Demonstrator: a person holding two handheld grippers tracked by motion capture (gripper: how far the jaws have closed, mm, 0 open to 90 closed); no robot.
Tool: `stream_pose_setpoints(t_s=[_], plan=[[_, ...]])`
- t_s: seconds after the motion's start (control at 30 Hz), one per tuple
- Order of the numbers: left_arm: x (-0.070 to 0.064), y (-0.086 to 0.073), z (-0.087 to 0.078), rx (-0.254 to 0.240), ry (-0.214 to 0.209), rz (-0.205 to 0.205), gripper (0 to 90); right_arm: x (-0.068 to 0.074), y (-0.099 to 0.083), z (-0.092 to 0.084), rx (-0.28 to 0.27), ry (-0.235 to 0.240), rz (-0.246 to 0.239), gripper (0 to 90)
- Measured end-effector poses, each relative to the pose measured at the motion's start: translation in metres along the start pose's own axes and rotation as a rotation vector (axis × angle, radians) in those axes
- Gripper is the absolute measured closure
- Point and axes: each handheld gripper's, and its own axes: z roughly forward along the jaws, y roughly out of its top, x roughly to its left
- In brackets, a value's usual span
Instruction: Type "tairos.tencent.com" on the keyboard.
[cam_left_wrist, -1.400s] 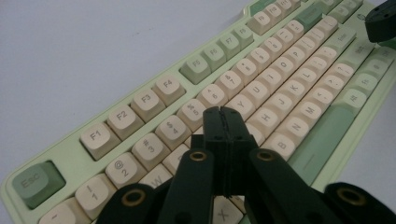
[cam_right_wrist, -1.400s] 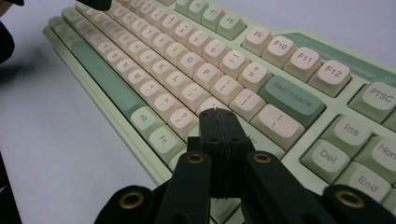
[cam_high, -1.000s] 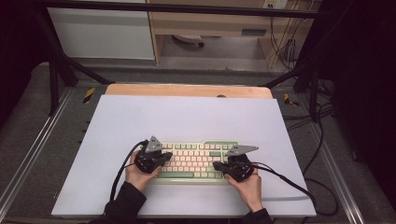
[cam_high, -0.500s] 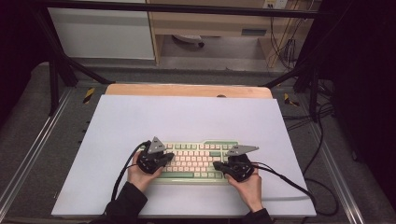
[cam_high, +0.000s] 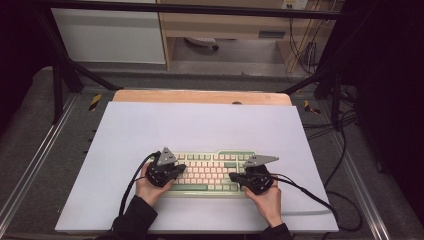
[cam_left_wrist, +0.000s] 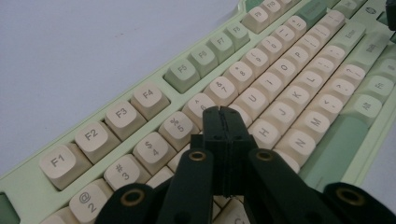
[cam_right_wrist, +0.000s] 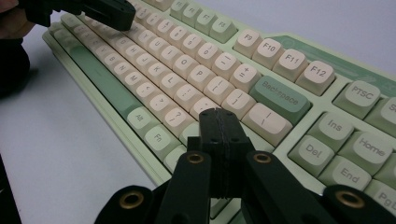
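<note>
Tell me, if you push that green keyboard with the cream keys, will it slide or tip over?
The flat, pale green plastic keyboard with cream keys would probably slide rather than tip, since it lies low and wide on the smooth white table cover. It looks rigid, so it likely wouldn't bend. Its keys would probably dip when pressed.

Very little differs from a second ago. The left tongs (cam_high: 176, 169) have shifted a touch over the left end of the keyboard (cam_high: 212, 172): the grey plate on top sat slightly further left and higher in the earliest picture, and now it lies a little nearer the keys, with the hand (cam_high: 150, 187) under it turned in slightly. The change is small and hard to read more closely.
</note>
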Motion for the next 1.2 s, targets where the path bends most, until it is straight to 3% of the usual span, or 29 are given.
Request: stream_pose_setpoints(t_s=[0.57, 1.2], plan=[[0.011, -0.016, -0.032, -0.028, 0.005, -0.028, 90.0, 0.002, 0.002, -0.001, -0.002, 0.009, 0.007, 90.0], [0.022, -0.039, -0.056, -0.038, 0.028, -0.063, 90.0, 0.018, 0.013, 0.018, 0.016, 0.039, -0.028, 90.0]])
